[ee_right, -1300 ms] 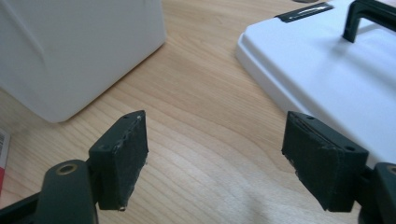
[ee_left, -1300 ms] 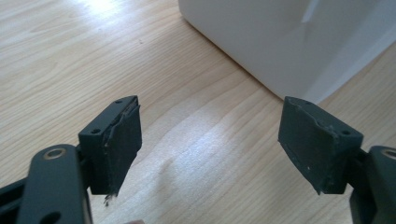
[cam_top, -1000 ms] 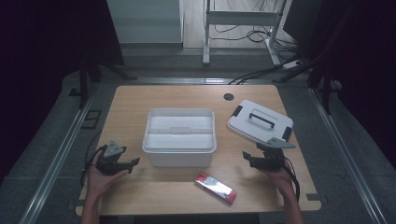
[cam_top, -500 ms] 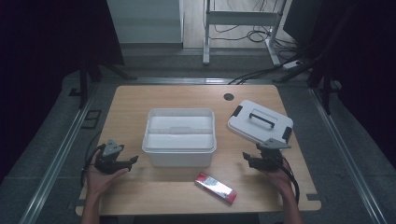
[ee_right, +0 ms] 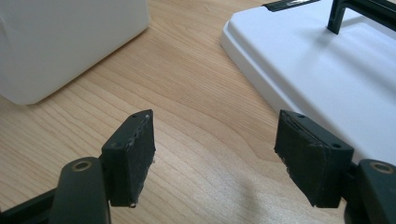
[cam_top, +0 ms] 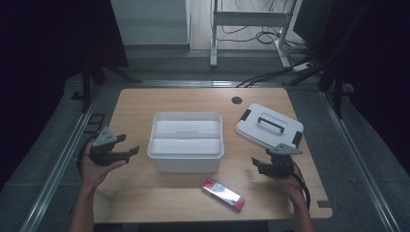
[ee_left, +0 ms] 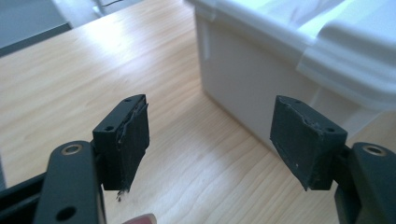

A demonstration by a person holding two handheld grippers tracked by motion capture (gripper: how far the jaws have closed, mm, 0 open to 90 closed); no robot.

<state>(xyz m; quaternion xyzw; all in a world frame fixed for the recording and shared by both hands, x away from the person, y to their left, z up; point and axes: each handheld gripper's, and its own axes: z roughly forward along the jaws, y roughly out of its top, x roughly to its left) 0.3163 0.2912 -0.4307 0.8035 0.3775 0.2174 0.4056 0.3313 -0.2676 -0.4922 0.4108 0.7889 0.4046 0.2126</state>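
A white open-topped plastic box point(cam_top: 186, 140) stands in the middle of the wooden table point(cam_top: 135, 111). Its white lid point(cam_top: 269, 126) with a black handle point(cam_top: 270, 122) lies flat to the right. A red and silver packet point(cam_top: 223, 194) lies near the front edge. My left gripper point(cam_top: 129, 153) is open, held low to the left of the box; the box's wall point(ee_left: 252, 93) rises just beyond my left gripper point(ee_left: 212, 140). My right gripper point(cam_top: 256, 165) is open below the lid, with the lid's edge point(ee_right: 299, 79) just ahead of my right gripper point(ee_right: 215, 156). Nothing is between either pair of jaws.
A round cable hole point(cam_top: 236, 100) sits in the table's far side. Bare wood lies at the front left and between the box and the lid. Beyond the table are a metal frame point(cam_top: 246, 19) and floor cables point(cam_top: 270, 34).
The right gripper has shifted slightly left and toward the front, away from the lid. The left gripper has barely moved.
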